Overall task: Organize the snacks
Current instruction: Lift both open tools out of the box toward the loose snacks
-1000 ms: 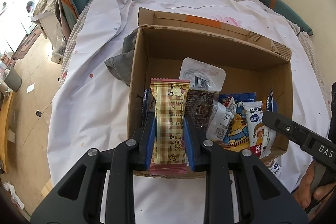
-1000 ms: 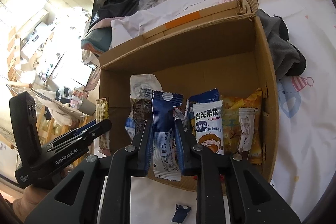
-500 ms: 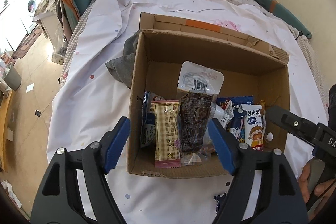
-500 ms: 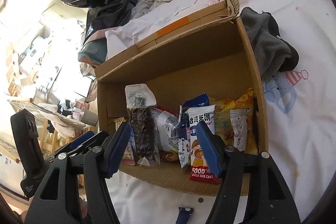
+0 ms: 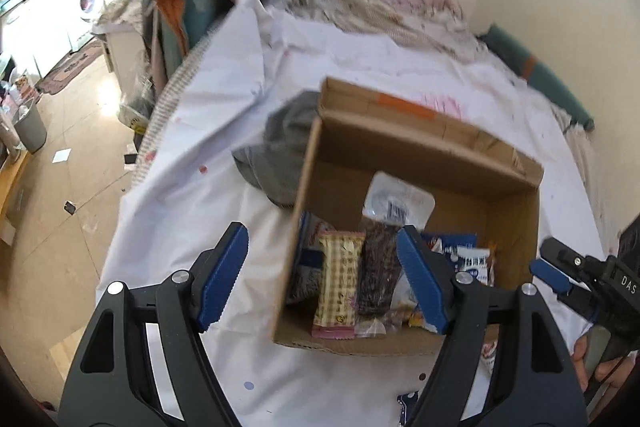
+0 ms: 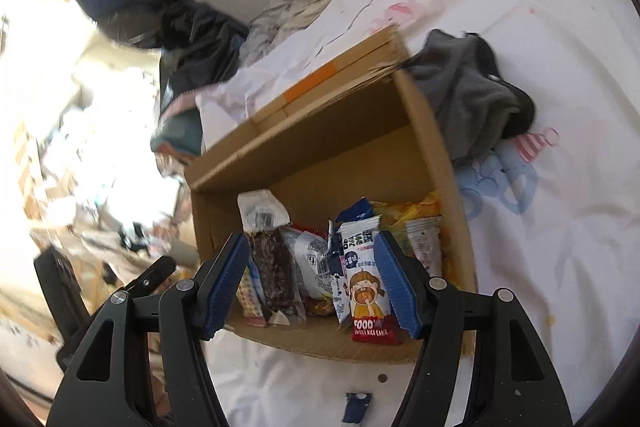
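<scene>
Both the left hand-held gripper and right hand-held gripper stand released and empty, their jaws having just opened; most snack packets stand in the cardboard box, while one small blue packet lies on the bed sheet.

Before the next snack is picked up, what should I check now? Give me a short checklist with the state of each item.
1. Left tongs open and empty: ok.
2. Right tongs open and empty: ok.
3. Plaid snack bar standing in the cardboard box: ok.
4. Rice cake packet inside the box: ok.
5. Loose blue wrapper on the sheet, outside the box: not ok.
6. Room left at the box's back: ok.
</scene>
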The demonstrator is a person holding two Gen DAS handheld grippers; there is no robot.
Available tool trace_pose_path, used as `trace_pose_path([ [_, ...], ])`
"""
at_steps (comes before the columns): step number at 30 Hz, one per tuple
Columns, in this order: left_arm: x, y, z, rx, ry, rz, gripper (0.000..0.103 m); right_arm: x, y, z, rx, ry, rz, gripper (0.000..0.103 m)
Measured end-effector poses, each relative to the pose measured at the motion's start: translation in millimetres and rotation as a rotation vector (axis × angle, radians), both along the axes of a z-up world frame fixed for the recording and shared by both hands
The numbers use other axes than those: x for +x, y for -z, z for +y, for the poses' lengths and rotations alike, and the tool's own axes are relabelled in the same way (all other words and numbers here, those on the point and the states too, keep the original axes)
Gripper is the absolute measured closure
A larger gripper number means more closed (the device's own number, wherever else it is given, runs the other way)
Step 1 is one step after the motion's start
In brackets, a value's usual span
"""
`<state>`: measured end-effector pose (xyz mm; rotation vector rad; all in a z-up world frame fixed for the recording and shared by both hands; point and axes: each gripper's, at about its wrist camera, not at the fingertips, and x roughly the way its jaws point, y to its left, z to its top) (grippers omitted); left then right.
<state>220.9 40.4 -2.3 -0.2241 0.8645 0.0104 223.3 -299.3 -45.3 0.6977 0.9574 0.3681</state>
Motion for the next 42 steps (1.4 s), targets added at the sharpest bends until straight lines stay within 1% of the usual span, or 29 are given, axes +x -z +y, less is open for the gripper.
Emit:
trace_pose_path([
  [5,-11.3,-7.5,11.0,-0.007,-0.023,-0.005,0.029,-20.0,-7.8,-17.6,0.002,0.068,0.002,0.034],
  [7,-20.7,-11.1,12.9,-0.009,-0.031,-0.027,0.029,-26.4,-10.6,-20.2,-0.026,0.08,-0.001,0.034],
  [9,-31.5,-11.1,10.9,-0.008,-0.032,-0.031,0.029,-34.0,-12.6,-22.0,-0.065,0.089,0.001,0.034],
  [12,-44.1,-3.1,3.7,-0.014,-0.013,-0.001,0.029,-48.1,-8.2,-27.7,-0.083,0.101,0.027,0.034],
  [16,-59.1,12.8,-12.5,-0.003,0.019,0.046,0.029,-60.5,1.1,-29.6,-0.123,0.079,0.077,0.034],
  [19,-68.0,27.5,-33.6,0.011,0.075,0.086,0.029,-68.5,6.4,-32.6,-0.177,0.059,0.09,0.034],
  [22,-75.3,39.8,-60.7,0.043,0.143,0.108,0.029,-74.3,9.9,-38.9,-0.223,0.04,0.093,0.034],
  [26,-80.5,58.9,-92.4,0.054,0.232,0.149,0.029,-78.6,18.2,-49.8,-0.27,0.035,0.125,0.034],
  [29,-82.7,79.5,-116.8,0.065,0.302,0.206,0.029,-76.7,27.4,-53.8,-0.283,0.031,0.169,0.034],
  [32,-86.7,101.0,-137.1,0.069,0.372,0.27,0.029,-71.7,41.6,-50.3,-0.337,0.01,0.231,0.034],
  [34,-90.0,113.3,-149.8,0.089,0.415,0.306,0.029,-66.1,52.0,-45.3,-0.396,-0.014,0.273,0.034],
  [35,-91.1,118.5,-154.8,0.099,0.435,0.322,0.03,-62.6,58.7,-41.8,-0.442,-0.031,0.297,0.034],
  [37,-93.0,126.6,-162.8,0.116,0.47,0.351,0.038,-57.7,68.8,-36.4,-0.5,-0.057,0.334,0.035],
  [38,-94.6,129.1,-164.9,0.124,0.476,0.357,0.049,-55.4,75.4,-32.7,-0.523,-0.081,0.359,0.035],
  [39,-95.4,131.1,-166.7,0.134,0.478,0.363,0.057,-53.6,82.3,-28.5,-0.54,-0.108,0.382,0.035],
  [41,-96.8,135.0,-170.2,0.143,0.487,0.382,0.058,-51.6,92.5,-20.2,-0.572,-0.148,0.406,0.036],
  [42,-97.4,136.3,-171.5,0.139,0.489,0.388,0.061,-50.2,97.6,-13.8,-0.599,-0.176,0.416,0.036],
])
